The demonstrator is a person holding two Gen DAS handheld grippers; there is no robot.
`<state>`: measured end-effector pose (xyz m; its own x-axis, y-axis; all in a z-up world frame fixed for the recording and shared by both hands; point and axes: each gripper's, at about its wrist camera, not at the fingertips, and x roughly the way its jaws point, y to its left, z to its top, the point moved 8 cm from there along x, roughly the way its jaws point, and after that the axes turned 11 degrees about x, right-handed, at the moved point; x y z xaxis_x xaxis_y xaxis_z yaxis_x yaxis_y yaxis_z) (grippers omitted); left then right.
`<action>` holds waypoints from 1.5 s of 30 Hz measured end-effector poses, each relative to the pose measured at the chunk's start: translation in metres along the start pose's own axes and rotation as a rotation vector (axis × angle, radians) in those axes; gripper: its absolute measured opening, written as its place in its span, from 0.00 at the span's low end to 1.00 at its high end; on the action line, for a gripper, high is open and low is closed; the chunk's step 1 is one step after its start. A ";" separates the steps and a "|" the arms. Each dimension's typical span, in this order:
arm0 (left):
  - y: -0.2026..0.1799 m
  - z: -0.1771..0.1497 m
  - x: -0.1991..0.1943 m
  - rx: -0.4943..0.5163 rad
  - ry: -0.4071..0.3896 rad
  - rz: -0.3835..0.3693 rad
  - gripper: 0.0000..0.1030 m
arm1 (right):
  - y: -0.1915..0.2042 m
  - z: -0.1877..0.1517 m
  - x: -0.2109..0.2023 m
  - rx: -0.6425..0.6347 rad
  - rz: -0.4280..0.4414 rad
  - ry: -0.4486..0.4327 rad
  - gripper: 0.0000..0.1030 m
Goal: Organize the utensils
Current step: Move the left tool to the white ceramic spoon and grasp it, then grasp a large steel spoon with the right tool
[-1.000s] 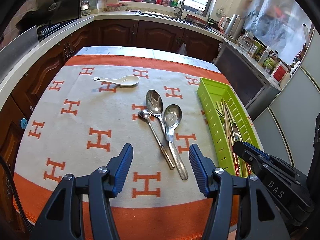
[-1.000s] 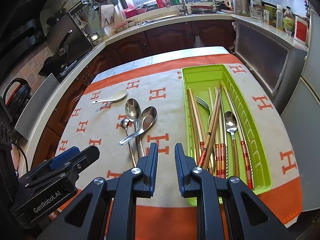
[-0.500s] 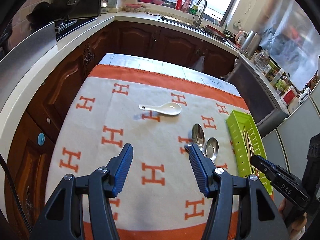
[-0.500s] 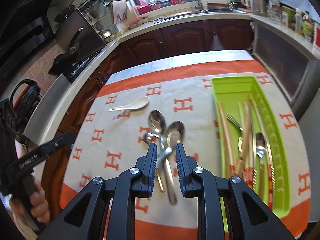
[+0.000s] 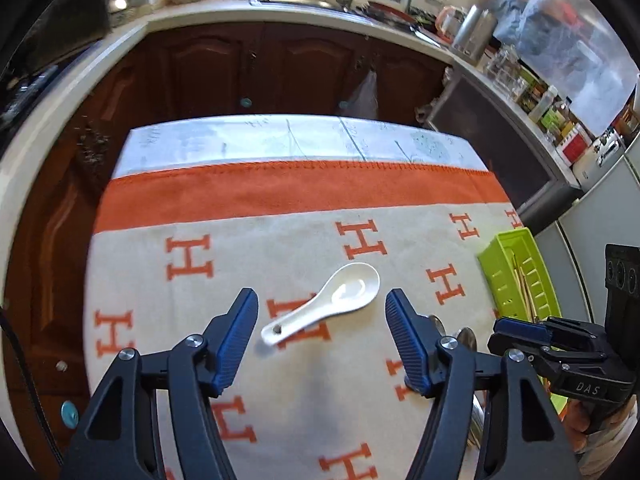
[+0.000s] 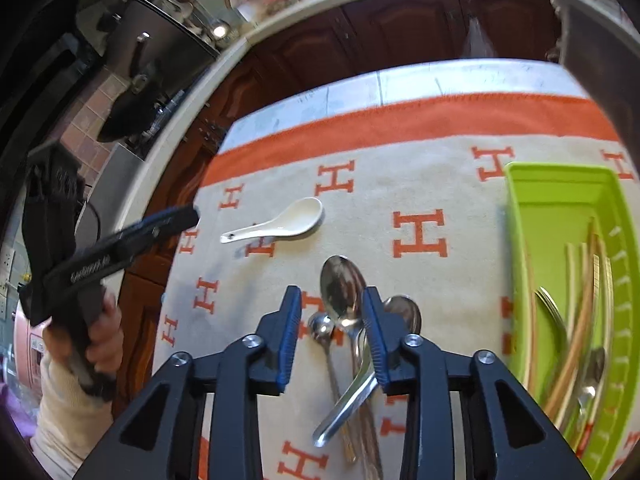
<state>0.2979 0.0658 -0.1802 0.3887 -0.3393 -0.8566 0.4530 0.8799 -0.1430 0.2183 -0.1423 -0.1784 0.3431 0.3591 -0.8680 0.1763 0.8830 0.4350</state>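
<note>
A: We've got the left gripper (image 5: 320,312) over the white ceramic spoon (image 5: 324,304), jaws just widening, nothing clamped, spoon flat on the cloth (image 5: 280,192).

B: Our right gripper (image 6: 331,312) is opening too, straddling three metal spoons (image 6: 344,292), seemingly untouched. Green tray (image 6: 560,184) sits at three o'clock, chopsticks (image 6: 576,320) inside, blurred.

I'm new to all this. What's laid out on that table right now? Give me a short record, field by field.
surface: orange and cream blanket with H marks
white spoon: lies alone on the blanket, in line with the open left gripper
metal spoons: three, overlapping, under the open right gripper, whose jaws have just been opening
green tray: holds chopsticks and a fork
held: nothing
</note>
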 end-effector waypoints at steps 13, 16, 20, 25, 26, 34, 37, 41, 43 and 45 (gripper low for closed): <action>0.012 -0.007 0.091 0.064 0.129 -0.050 0.63 | -0.026 0.005 0.017 0.039 -0.002 0.010 0.32; 0.004 -0.012 0.091 0.137 0.112 -0.007 0.63 | -0.029 0.000 0.016 0.043 -0.012 -0.003 0.32; -0.011 -0.017 0.090 0.228 0.092 0.066 0.52 | -0.033 -0.008 0.015 0.055 -0.014 0.000 0.32; -0.025 -0.016 0.089 0.205 0.089 0.019 0.16 | -0.039 -0.015 0.017 0.071 -0.024 0.001 0.32; -0.029 -0.016 0.090 0.202 0.089 0.013 0.13 | -0.041 -0.016 0.017 0.075 -0.023 0.001 0.32; -0.037 -0.035 0.079 0.102 0.054 0.042 0.03 | -0.050 -0.012 0.016 0.130 -0.042 -0.001 0.32; -0.035 -0.047 0.066 0.021 0.026 0.032 0.02 | -0.051 -0.012 0.024 0.131 -0.063 0.014 0.32; -0.032 -0.062 0.053 -0.064 -0.009 0.021 0.02 | -0.057 -0.013 0.039 0.146 -0.112 0.030 0.32; -0.031 -0.071 0.048 -0.098 -0.011 0.015 0.02 | -0.058 -0.016 0.045 0.145 -0.127 0.035 0.32; -0.035 -0.080 0.042 -0.123 -0.013 -0.003 0.02 | -0.057 -0.017 0.048 0.125 -0.148 0.021 0.32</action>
<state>0.2341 0.0477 -0.2507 0.3987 -0.3456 -0.8495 0.3529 0.9128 -0.2057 0.2087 -0.1704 -0.2493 0.2863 0.2356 -0.9287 0.3371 0.8826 0.3278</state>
